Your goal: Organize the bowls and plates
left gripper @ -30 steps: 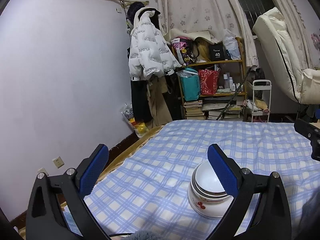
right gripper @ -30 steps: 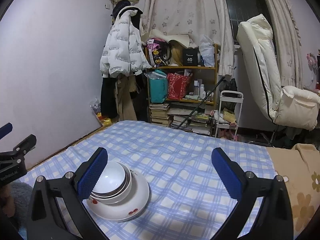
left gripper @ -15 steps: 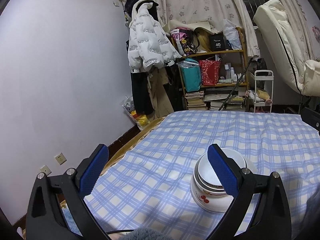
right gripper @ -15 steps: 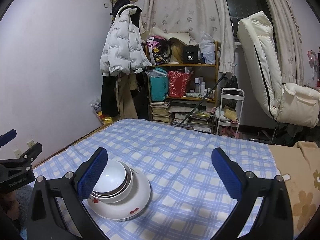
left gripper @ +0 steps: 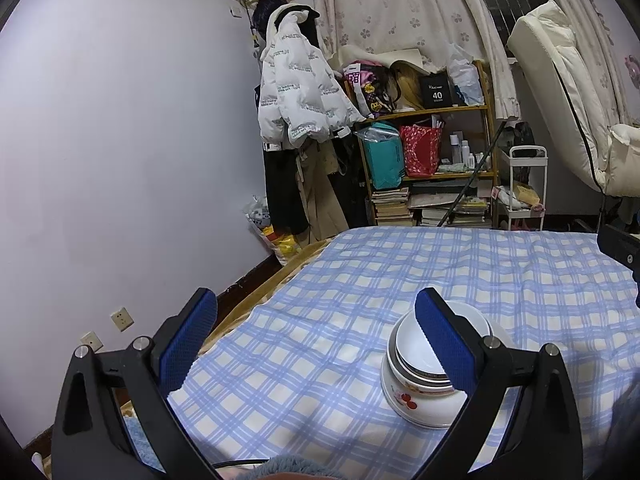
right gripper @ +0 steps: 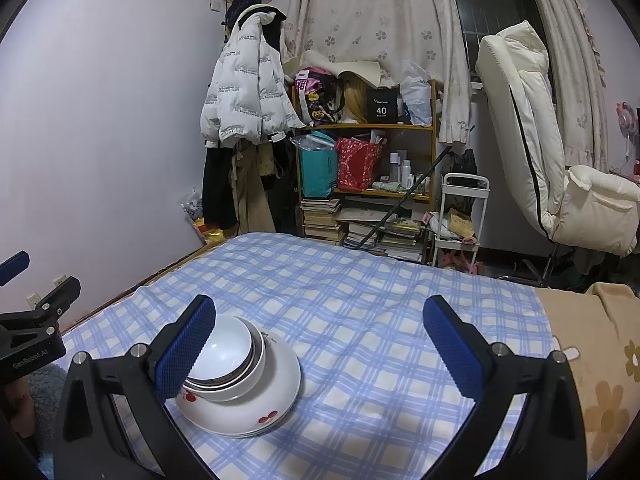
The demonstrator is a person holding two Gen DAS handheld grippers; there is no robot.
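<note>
Nested stack of bowls [right gripper: 240, 380] resting on a plate [right gripper: 280, 400] on the bed [right gripper: 360, 320], which is covered with a blue checked sheet; no other dishes show on it. Right gripper [right gripper: 320, 340] with fingers spread wide and empty: the stack lies just behind the left finger's blue pad [right gripper: 184, 352], partly hidden by it, while the span between the fingers and the area by the right finger show only sheet. Left gripper [left gripper: 316, 340] likewise wide and empty: here the stack [left gripper: 424, 372] sits behind the right finger, again off the midline, and the red-flower bowl at the bottom shows below the pad. Whether either pad touches a rim cannot be told from these views. By judgement, the sorting looks nearly or wholly finished, the step in hand being a check or a last tidy of the stack. To do it well, bring one gripper round so the stack falls between its fingers rather than beside one, approach low and level, close on the outermost rim only, and avoid nudging the inner bowls, since the soft bedding gives little support and the stack could tip; keep the other gripper well apart so the two do not collide
</note>
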